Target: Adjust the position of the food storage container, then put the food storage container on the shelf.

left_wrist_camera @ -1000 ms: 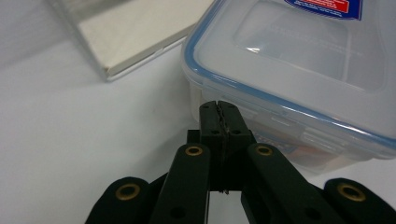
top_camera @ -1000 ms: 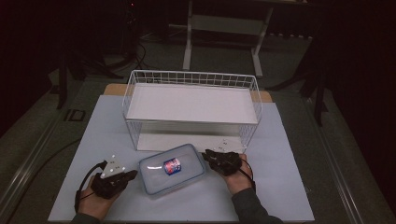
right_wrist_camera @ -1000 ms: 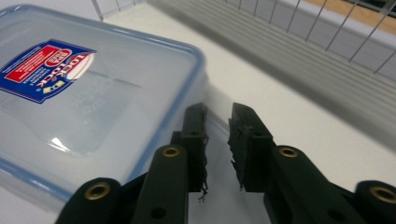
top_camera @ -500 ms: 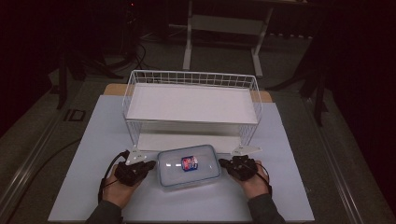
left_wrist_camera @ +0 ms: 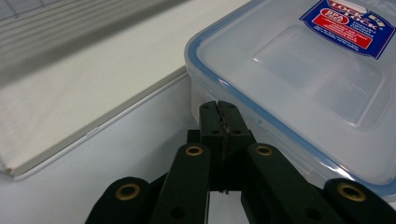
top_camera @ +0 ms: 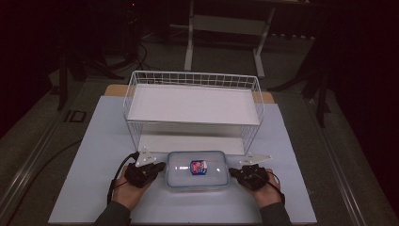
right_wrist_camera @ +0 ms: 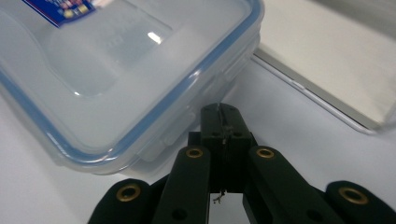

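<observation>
A clear plastic container with a blue-sealed lid and a blue-and-red label lies flat on the white table mat, just in front of the wire basket. My left gripper is shut, with its tips against the container's left end. My right gripper is shut too, at the right end. In the left gripper view the closed jaws meet the side wall of the container below the lid rim. In the right gripper view the closed jaws sit by a lid clip of the container. Nothing is between either pair of jaws.
The white wire basket stands on a white base panel whose front edge is close behind the container. The pale mat spreads wide to left and right. Dark floor, cables and a table frame lie beyond.
The container has turned from a slant to lie square with the basket and has slid a little to the right. Both hands came in to its two ends.
</observation>
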